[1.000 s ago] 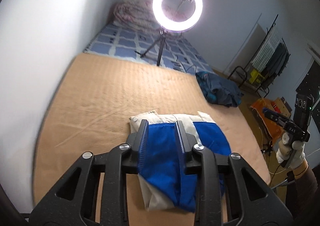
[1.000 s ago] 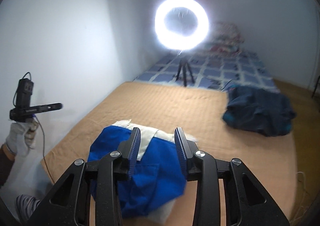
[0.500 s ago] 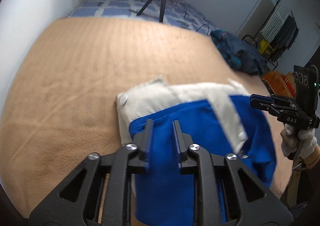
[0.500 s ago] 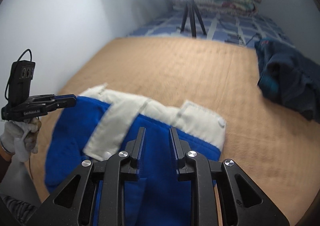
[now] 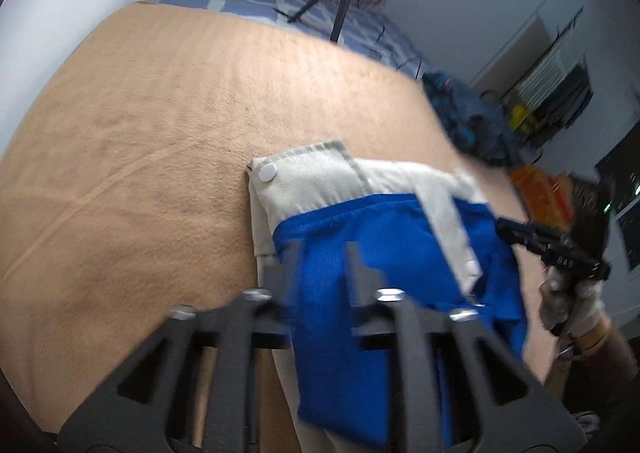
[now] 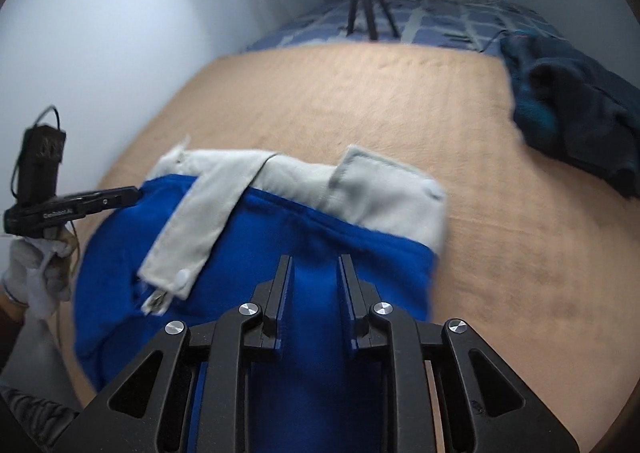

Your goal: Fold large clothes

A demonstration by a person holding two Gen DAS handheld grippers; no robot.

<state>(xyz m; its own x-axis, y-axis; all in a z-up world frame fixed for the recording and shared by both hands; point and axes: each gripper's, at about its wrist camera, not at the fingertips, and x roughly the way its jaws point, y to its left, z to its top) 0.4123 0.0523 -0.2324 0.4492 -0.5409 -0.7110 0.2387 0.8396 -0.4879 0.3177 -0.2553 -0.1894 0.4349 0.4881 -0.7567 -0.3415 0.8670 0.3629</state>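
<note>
Lying folded, blue-and-white garment (image 6: 304, 237) sits between both grippers' just-opening, spread jaws.

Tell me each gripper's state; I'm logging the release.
Left gripper: open, jaws just opened, blue garment between them.
Right gripper: open, jaws just opened, garment between them.

I log: blue woven-cloth garment (image 6: 312, 237) with fleecy off-white lining, matt; tan napped blanket (image 5: 168, 125), rough; black matt plastic left gripper (image 5: 320, 269), bright metal screws.
</note>
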